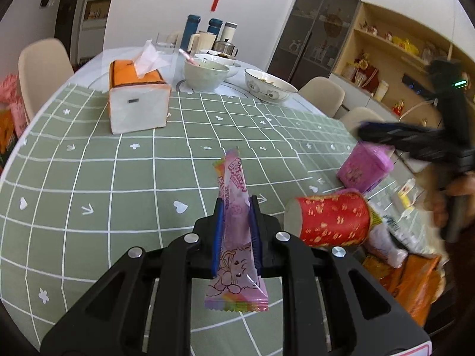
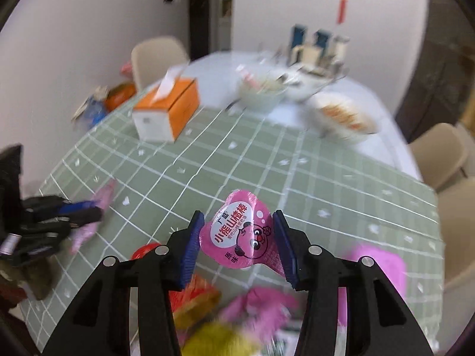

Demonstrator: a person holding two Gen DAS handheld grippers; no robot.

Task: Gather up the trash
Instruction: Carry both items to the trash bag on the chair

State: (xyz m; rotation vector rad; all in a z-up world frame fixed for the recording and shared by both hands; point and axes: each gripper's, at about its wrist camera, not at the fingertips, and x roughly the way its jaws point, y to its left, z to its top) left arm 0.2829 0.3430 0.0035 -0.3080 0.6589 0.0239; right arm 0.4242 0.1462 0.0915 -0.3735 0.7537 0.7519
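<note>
Trash in both grips above the green checked tablecloth (image 1: 118,178). Your left gripper (image 1: 236,231) is clenched on a long pink candy wrapper (image 1: 234,237), which stands nearly upright between the blue pads with both ends sticking out. Your right gripper (image 2: 237,243) holds a small pink cup with a printed foil lid (image 2: 240,234); the pads press its two sides, and the lid faces the camera. No earlier view is given, so judge that grip by the frames alone. More trash lies at the near edge of the table: a tipped red paper cup (image 1: 332,222), a second pink cup (image 1: 365,166), orange and yellow packets (image 1: 412,281). No bin shows in either view. Keep both grips firm while you carry, since the thin wrapper can slide out lengthwise. Steer clear of the tissue box (image 1: 136,98) and the bowls (image 1: 267,86) beyond it.
</note>
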